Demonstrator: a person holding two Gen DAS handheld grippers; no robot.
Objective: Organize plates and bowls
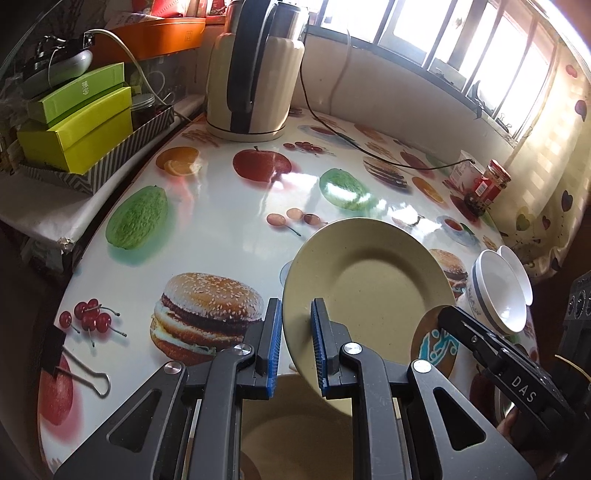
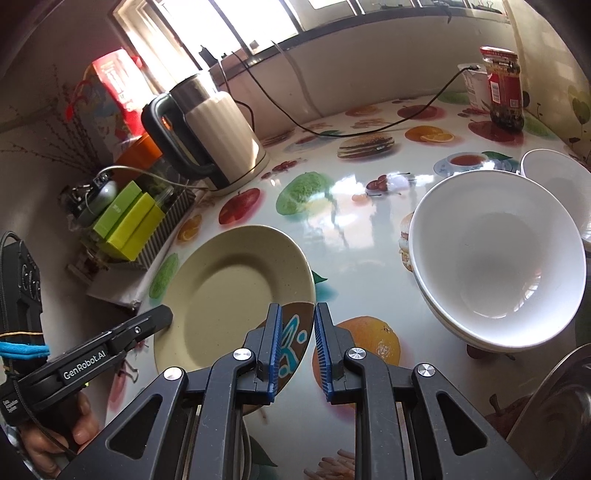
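Cream plate [image 1: 369,280] clamped by both tongs, left [image 1: 296,343], right [image 2: 297,350]; its near rim hidden.

Black tongs [image 1: 297,341] with blue ribbed pads [image 2: 276,354] and silver screws [image 2: 356,353].

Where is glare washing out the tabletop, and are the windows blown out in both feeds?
Left wrist view: window panes blown white, with a bright glare patch on the glossy fruit-print tabletop beyond the beige round plate. Right wrist view: window also overexposed, with glare mid-table.
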